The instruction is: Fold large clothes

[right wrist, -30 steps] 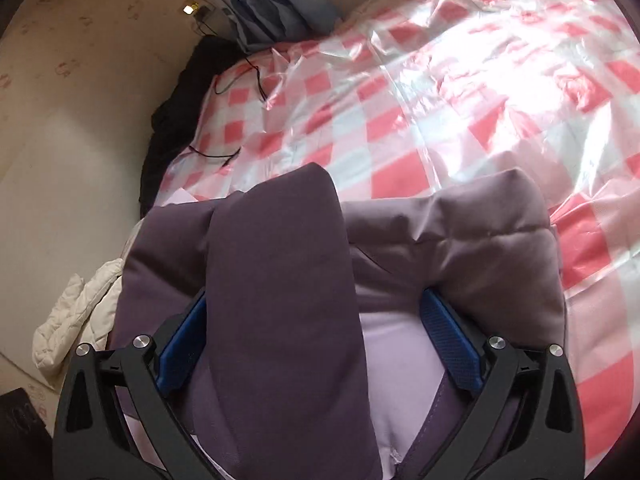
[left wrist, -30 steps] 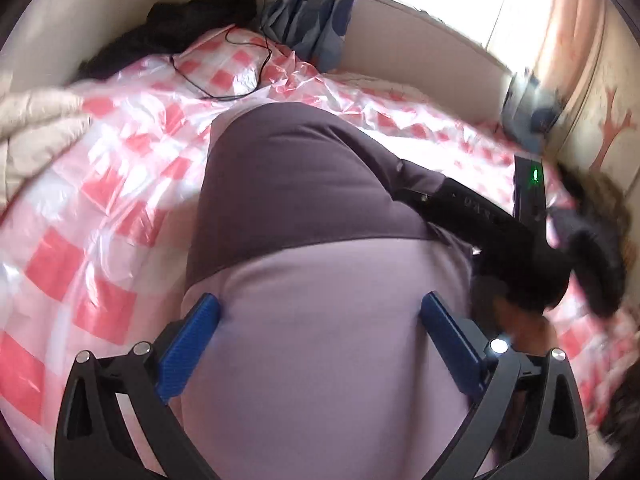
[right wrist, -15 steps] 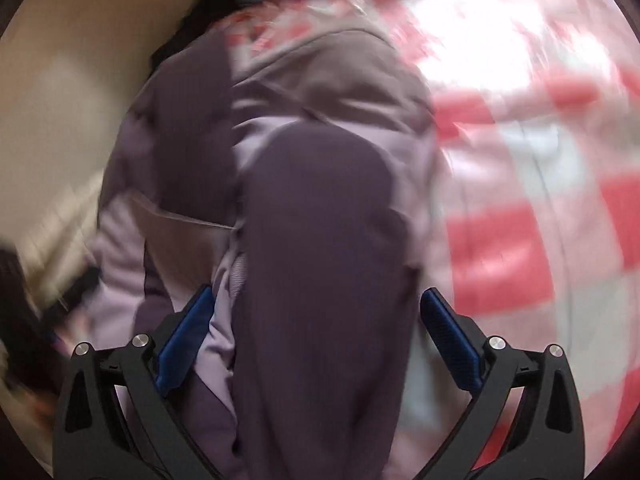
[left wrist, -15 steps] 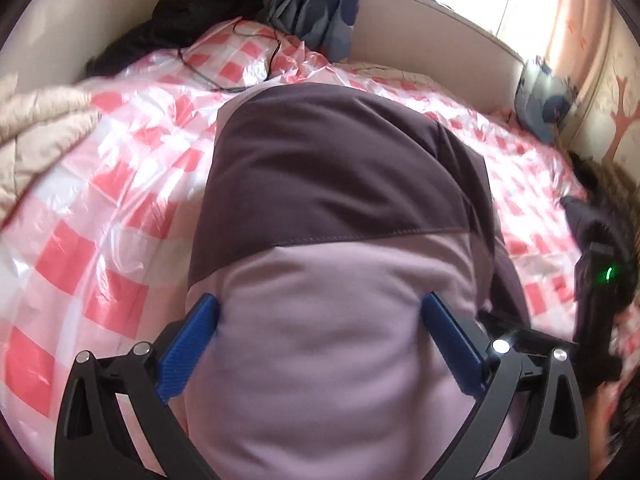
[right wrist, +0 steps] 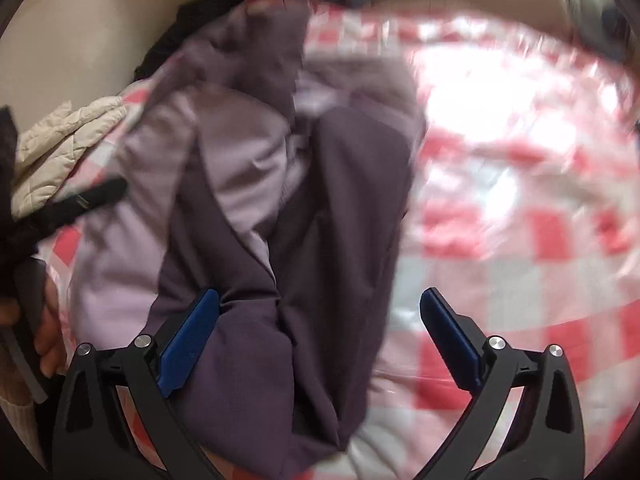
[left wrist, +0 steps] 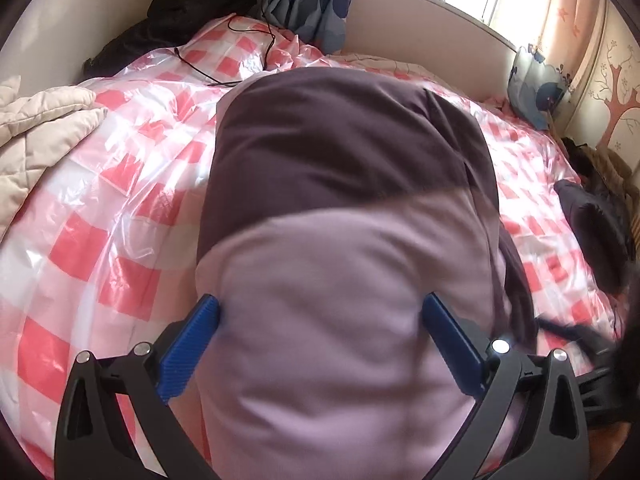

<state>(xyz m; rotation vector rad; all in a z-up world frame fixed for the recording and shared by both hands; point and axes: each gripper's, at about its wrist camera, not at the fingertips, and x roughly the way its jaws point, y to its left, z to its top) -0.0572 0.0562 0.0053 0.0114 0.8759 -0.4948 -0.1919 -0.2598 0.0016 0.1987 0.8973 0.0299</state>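
A padded jacket in light lilac and dark purple (left wrist: 344, 208) lies on a bed under a red-and-white checked plastic sheet (left wrist: 120, 184). My left gripper (left wrist: 320, 336) is open, its blue fingers (left wrist: 192, 340) wide on either side of the jacket's lilac part. In the right wrist view the jacket (right wrist: 280, 208) lies crumpled at the left and centre. My right gripper (right wrist: 320, 332) is open, its left finger (right wrist: 188, 336) over dark purple cloth and its right finger over the checked sheet (right wrist: 520, 208). The right view is blurred.
A cream quilted garment (left wrist: 36, 128) lies at the bed's left edge. Black clothing (left wrist: 192, 8) and a black cable (left wrist: 224, 76) lie near the wall at the head. Another dark garment (left wrist: 592, 224) lies at the right. A curtain and window are behind.
My right gripper has swung to the right, so the jacket now sits left of its centre and its right finger is over bare sheet. The left view has shifted slightly over the jacket.
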